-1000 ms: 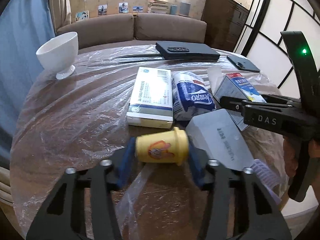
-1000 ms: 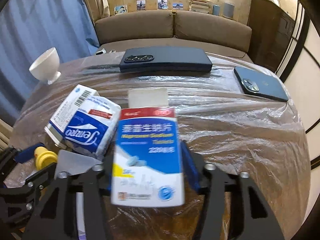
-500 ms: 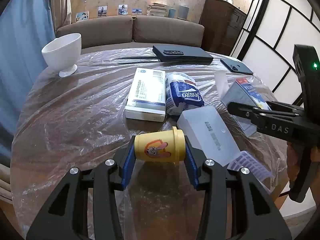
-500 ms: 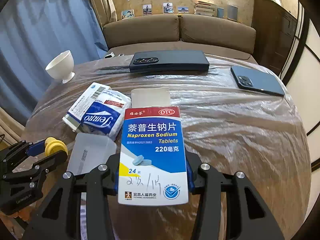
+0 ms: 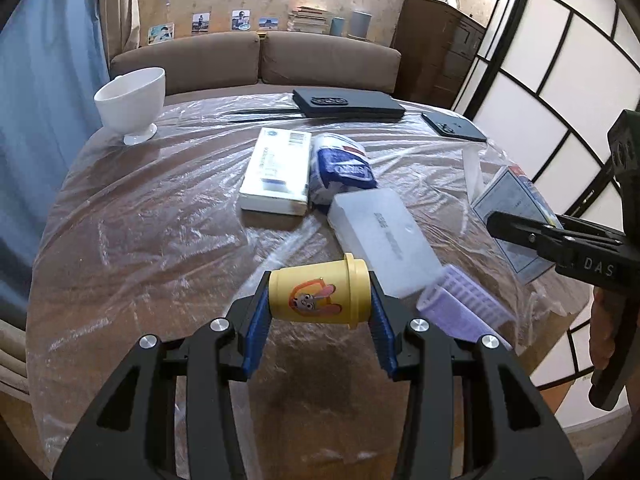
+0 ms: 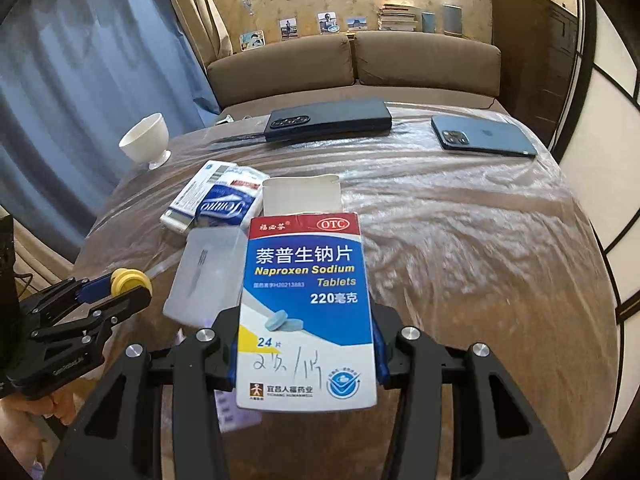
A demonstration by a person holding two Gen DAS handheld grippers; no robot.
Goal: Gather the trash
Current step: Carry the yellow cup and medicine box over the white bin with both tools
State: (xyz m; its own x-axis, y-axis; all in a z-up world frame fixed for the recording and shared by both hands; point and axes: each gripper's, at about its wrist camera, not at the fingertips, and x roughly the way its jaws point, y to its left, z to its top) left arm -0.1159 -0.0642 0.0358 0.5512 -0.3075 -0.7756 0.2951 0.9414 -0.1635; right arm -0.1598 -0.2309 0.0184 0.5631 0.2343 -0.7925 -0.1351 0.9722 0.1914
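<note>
My left gripper (image 5: 318, 312) is shut on a small yellow cup (image 5: 320, 294) with a cartoon fox, held sideways above the plastic-covered table (image 5: 140, 248). It also shows in the right wrist view (image 6: 128, 282). My right gripper (image 6: 306, 344) is shut on a blue and white Naproxen tablet box (image 6: 306, 308) with its top flap open, held above the table. The box shows in the left wrist view (image 5: 516, 216) at the right. A white medicine box (image 5: 278, 172), a Tempo tissue pack (image 5: 342, 168), a frosted plastic case (image 5: 384, 236) and a purple pill organiser (image 5: 464, 306) lie on the table.
A white footed bowl (image 5: 134, 98) stands at the far left. A dark folding phone (image 5: 348, 104) and a blue phone (image 6: 484, 136) lie at the far side. A brown sofa (image 5: 256, 62) is behind the table, a curtain at left, a paned screen at right.
Both grippers have risen and pulled back from the table with the cup and the tablet box held. The purple organiser has come into view.
</note>
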